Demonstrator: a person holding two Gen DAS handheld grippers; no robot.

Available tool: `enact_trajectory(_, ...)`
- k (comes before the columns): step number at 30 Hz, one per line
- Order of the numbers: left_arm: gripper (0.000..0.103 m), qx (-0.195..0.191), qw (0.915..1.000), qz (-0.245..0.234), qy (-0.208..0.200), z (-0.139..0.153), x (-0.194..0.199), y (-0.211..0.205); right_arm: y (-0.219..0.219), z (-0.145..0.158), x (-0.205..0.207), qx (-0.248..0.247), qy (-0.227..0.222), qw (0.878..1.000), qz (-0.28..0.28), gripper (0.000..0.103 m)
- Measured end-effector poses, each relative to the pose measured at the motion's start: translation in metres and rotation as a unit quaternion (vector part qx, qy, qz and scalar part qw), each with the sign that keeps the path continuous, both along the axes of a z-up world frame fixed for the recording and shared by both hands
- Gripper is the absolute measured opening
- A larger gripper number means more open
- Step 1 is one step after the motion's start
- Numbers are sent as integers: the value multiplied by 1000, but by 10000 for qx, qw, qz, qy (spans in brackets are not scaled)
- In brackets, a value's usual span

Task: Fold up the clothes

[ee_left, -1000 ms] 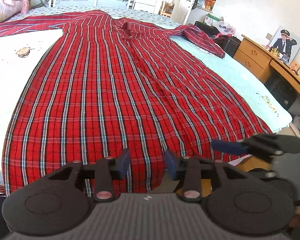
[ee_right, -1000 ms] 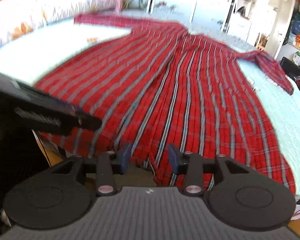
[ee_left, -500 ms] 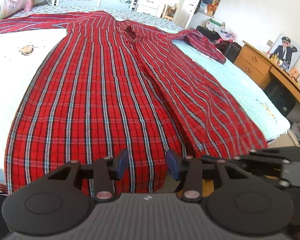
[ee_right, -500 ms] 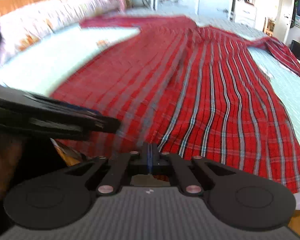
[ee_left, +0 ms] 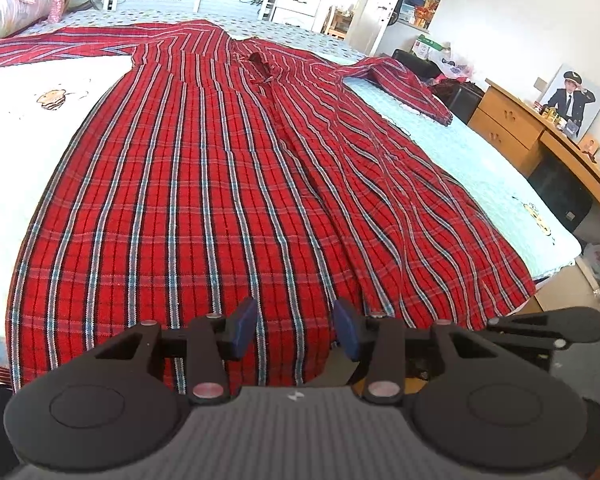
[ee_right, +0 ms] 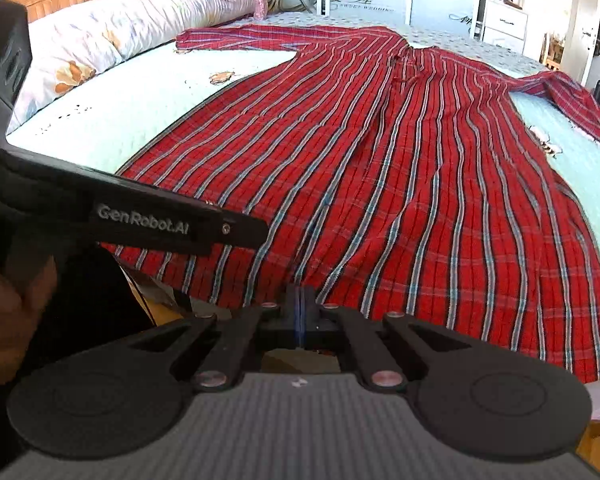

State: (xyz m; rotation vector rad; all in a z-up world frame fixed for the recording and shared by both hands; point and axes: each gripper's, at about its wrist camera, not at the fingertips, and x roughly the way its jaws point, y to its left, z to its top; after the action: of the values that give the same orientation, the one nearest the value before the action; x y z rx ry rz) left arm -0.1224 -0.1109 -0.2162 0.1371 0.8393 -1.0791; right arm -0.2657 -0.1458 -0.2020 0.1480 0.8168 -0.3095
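- The left gripper (ee_left: pixel 295 330) has its blue-padded fingers (ee_left: pixel 242 326) set apart with nothing between them; the hem of the red plaid dress (ee_left: pixel 228 200) lies just beyond and below the tips.
- The right gripper (ee_right: pixel 299 312) has its fingers pressed together. The hem sits right at the tips, but whether any cloth is pinched between them cannot be told from this view.
- Ahead of both pairs of fingers the dress lies spread flat on the bed (ee_left: pixel 452 148), hem nearest, collar far ahead, one sleeve running off to the far left and the other (ee_left: pixel 404 84) to the far right.
- The cloth looks thin, light and limp; it should drape and sag from any single hold, and long ripples already run through the half on the right of the left fingers.
- As a judgement, the bottom hem corners are the best places to grip, one per gripper, pinching the edge so that both layers come up together.
- A grip in mid-panel would likely bunch the fabric and drag it across the quilted bedcover.
- Beyond the bed's right edge stands a wooden desk (ee_left: pixel 516 128).
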Motion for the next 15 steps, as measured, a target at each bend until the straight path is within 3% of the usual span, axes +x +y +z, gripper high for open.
enact_trajectory(2, 45, 1, 10000, -12, 0, 0, 0, 0, -2, -7, 1, 21, 180, 9998, -61, 0)
enact_trajectory(5, 45, -27, 10000, 9, 2, 0, 0, 2, 5, 14, -8, -132, -334, 9993, -69, 0)
enact_trajectory(8, 45, -34, 10000, 33, 21, 0, 0, 3, -1, 6, -6, -156, -88, 9994, -302, 2)
enact_trajectory(12, 45, -138, 9997, 176, 46, 3, 5, 10, -4, 22, -18, 20, -480, 9980, -406, 1)
enact_trajectory(15, 45, -139, 9995, 253, 112, 1, 8, 12, -3, 22, -20, -61, -433, 9979, -488, 2)
